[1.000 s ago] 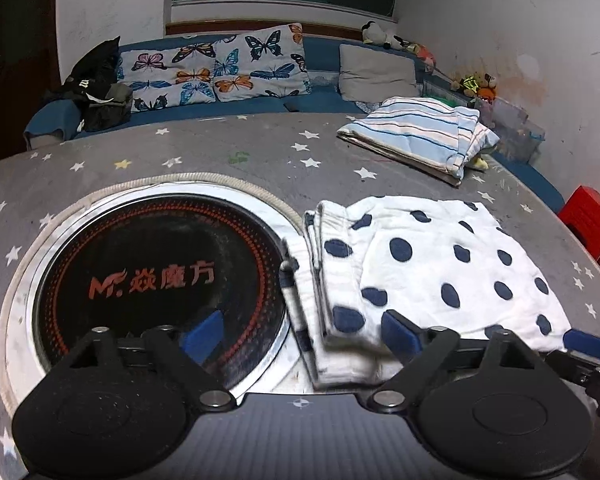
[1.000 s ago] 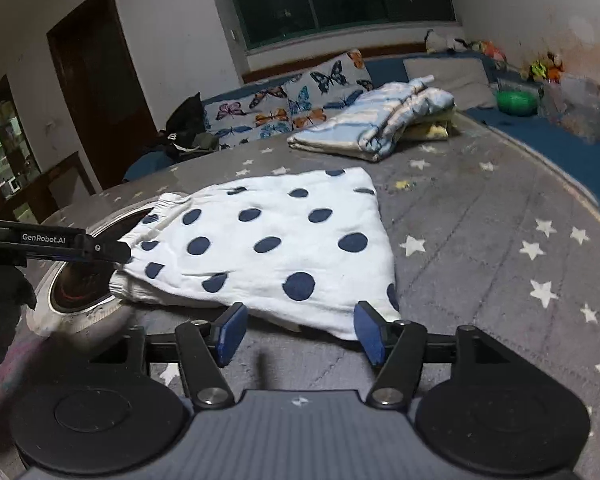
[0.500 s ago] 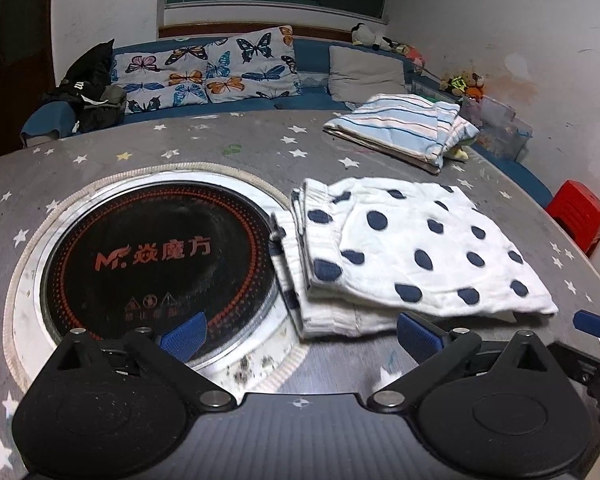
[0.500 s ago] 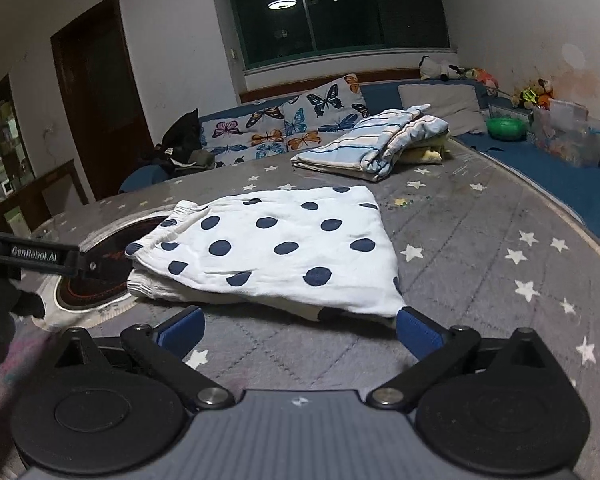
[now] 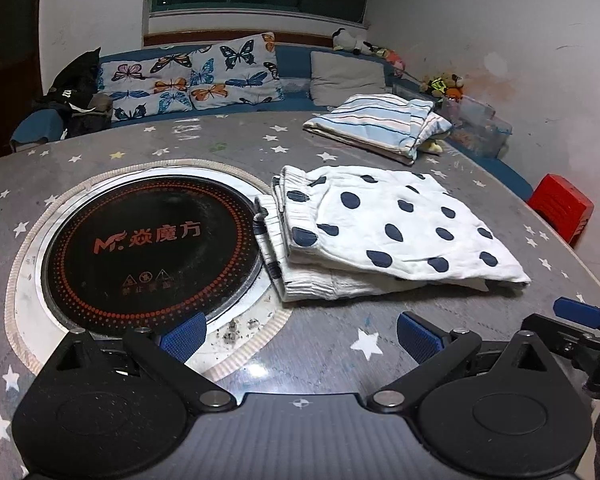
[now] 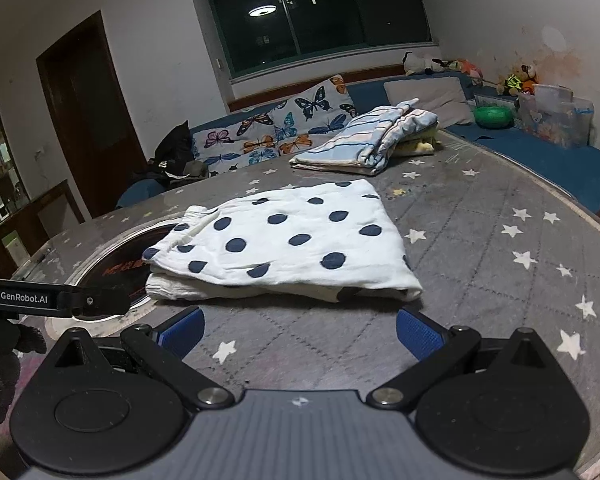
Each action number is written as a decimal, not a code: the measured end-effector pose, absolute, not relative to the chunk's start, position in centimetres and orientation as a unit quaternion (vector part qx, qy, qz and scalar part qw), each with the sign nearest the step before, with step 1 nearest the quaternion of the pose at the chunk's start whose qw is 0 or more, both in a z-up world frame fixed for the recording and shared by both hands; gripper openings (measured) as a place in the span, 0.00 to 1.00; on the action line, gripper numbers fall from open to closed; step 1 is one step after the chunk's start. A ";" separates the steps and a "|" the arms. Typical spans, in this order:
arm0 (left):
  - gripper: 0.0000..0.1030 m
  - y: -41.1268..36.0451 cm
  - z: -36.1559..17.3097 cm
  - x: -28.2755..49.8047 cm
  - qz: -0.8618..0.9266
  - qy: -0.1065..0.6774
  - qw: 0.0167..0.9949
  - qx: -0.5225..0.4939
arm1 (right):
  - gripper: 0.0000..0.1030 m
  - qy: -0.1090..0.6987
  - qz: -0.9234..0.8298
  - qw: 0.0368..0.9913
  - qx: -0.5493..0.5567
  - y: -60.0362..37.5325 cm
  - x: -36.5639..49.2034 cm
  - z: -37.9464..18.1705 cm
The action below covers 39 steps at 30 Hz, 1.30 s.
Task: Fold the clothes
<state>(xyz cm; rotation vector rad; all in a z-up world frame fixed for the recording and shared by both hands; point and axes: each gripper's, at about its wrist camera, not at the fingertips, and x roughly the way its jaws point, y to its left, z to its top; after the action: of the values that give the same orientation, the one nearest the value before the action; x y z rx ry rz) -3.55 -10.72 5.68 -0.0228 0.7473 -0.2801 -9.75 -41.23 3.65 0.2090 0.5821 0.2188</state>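
I've just let go of the polka-dot garment (image 6: 284, 248) with both grippers and pulled them back toward me — a second ago the blue pads were right at its near edge, and now there is a strip of bare star-print tablecloth (image 6: 500, 264) between pads and cloth. The left gripper (image 5: 300, 338) has its jaws spread wide with nothing between them, and the right gripper (image 6: 298, 332) is the same, spread wide and empty.

The polka-dot garment lies folded flat just to the right of the round induction hob (image 5: 148, 236) set into the table, its waistband end overlapping the hob's metal rim. I can see at least 2 layers stacked at that end, edges roughly aligned. It has kept its shape since release, with no flap springing open.

I read that as this piece being finished. The folded striped garment (image 5: 380, 124) sits well beyond the hob, toward the butterfly cushions (image 5: 196, 76) — probably the done pile, so my next move is likely carrying this 1 there or fetching another.
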 end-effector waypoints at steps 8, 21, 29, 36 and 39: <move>1.00 -10.7 5.6 -4.9 -0.142 0.360 0.922 -0.009 | 1.00 0.285 0.106 0.948 0.100 -40.4 -10.7 3.7; 1.00 -10.8 5.4 -6.2 -0.149 0.361 0.921 -0.006 | 1.00 0.291 0.090 0.947 0.098 -39.5 -11.5 3.5; 1.00 -11.0 5.3 -6.7 -0.151 0.362 0.920 -0.002 | 1.00 0.290 0.077 0.950 0.089 -39.5 -11.7 3.3; 1.00 -11.2 5.3 -7.0 -0.153 0.361 0.920 0.004 | 1.00 0.291 0.080 0.951 0.073 -38.9 -11.7 3.3; 1.00 -11.3 5.4 -7.1 -0.155 0.360 0.920 0.007 | 1.00 0.291 0.080 0.951 0.067 -38.7 -11.7 3.2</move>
<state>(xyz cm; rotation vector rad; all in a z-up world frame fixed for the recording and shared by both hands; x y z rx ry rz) -7.07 -11.31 5.37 0.0134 0.7404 -0.3183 -11.71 -38.74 3.24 0.1365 0.5914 0.1618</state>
